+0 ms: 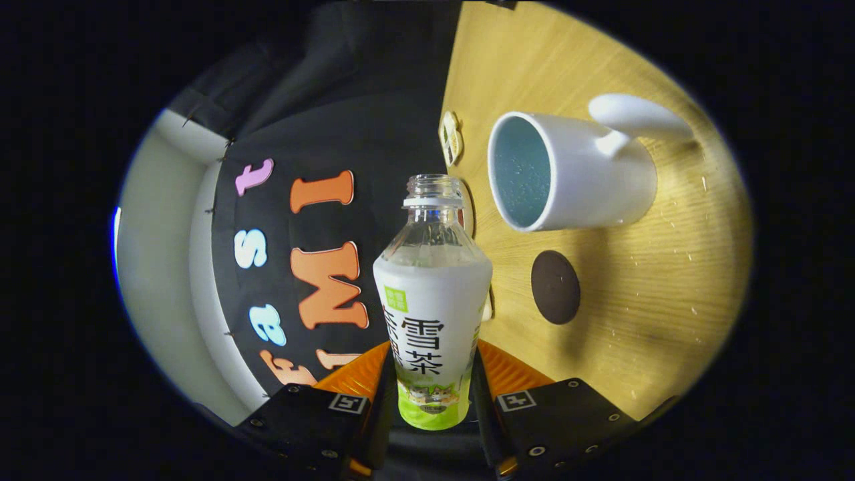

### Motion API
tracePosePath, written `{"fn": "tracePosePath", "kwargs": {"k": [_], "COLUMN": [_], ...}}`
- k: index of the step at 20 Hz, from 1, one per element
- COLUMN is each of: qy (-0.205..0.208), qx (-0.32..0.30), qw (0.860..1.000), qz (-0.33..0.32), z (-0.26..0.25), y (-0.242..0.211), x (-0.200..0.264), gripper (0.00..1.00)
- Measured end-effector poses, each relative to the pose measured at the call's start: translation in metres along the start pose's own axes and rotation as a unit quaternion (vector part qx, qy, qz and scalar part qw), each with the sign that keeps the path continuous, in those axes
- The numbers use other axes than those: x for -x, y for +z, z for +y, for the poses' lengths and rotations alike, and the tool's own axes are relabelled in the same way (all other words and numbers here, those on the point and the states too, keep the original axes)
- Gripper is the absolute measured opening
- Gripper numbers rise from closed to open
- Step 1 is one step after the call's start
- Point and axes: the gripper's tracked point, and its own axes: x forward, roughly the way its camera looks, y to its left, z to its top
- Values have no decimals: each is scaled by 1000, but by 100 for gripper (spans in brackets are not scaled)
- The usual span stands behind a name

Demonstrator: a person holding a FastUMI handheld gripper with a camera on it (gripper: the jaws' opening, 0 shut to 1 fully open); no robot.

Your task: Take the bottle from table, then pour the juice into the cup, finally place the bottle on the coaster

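Gripper view: one gripper [433,394] pinches one uncapped bottle [433,314] between both fingers; beyond it, one white cup [588,180], one dark coaster [555,287] near the cup.

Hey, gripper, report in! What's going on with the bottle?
Gripper shut on bottle, uncapped, tipped sideways. Cup just beyond its mouth. Coaster bare beside cup. Nothing blocking.

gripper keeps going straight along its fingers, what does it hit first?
Nothing new: the gripper is shut on the uncapped bottle. Beyond its mouth is the booth's black cloth wall, likely first; depth unclear.
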Motion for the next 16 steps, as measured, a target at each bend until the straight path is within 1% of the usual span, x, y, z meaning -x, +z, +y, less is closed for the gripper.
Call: {"fn": "tracePosePath", "kwargs": {"k": [2, 3, 5, 7, 8, 10, 13, 16], "qy": [5, 9, 20, 33, 40, 50, 56, 56], "qx": [76, 115, 196, 272, 309, 382, 486, 560], "qw": [997, 993, 980, 961, 950, 923, 872, 825], "qz": [-8, -10, -14, -19, -21, -23, -37, -52], "z": [4, 7, 13, 24, 31, 37, 47, 56], "y": [4, 5, 4, 1, -1, -6, -7, -10], "x": [-2, -2, -4, -7, -9, -16, -26, -36], "gripper": [56, 56, 56, 56, 56, 56, 56, 56]}}
